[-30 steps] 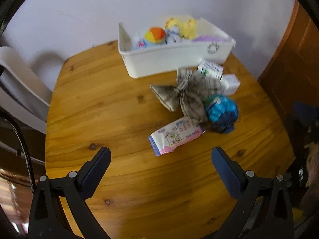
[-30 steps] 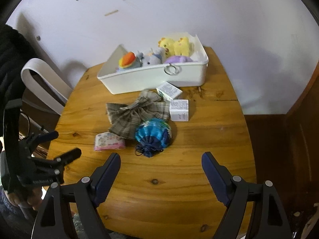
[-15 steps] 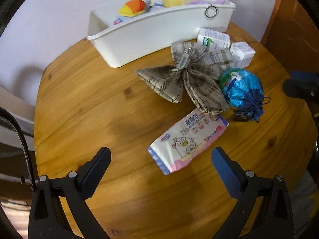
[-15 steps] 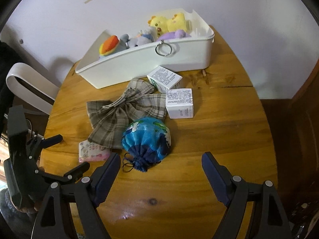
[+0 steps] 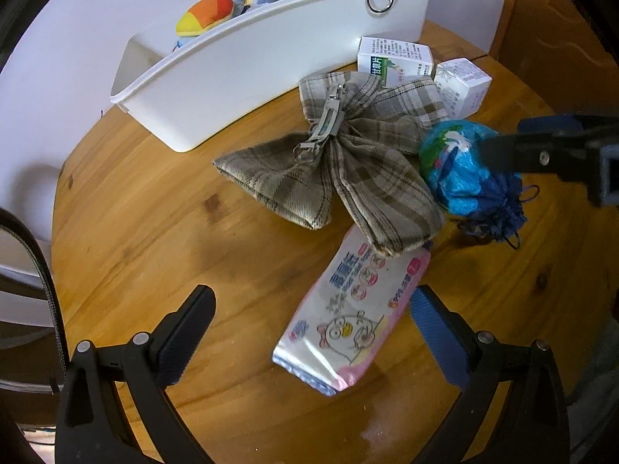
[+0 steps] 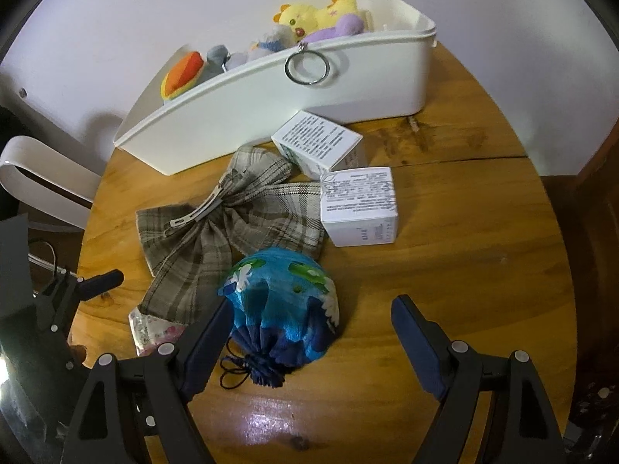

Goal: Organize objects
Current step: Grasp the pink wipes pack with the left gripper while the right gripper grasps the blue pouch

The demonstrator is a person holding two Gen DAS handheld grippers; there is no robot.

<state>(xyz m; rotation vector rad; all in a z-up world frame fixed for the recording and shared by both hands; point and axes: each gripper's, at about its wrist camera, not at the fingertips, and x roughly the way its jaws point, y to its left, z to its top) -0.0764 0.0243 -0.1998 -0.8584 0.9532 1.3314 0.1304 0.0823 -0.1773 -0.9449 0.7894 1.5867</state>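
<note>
Pouch [image 6: 282,305] drawstring end toward tool [image 6: 309,344]

A round wooden table [image 6: 464,270] stands against a pale wall [image 6: 232,7].

Plaid bow [image 5: 340,170] lies flat mid-table, its tail over the pink wipes pack [image 5: 352,313] — blue pouch [image 6: 284,309] just beside it, two white boxes [image 6: 358,205] near the toy-filled white bin [image 6: 294,92].

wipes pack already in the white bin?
No. The wipes pack lies on the wooden table, in front of the white bin and partly under the plaid bow.
</note>
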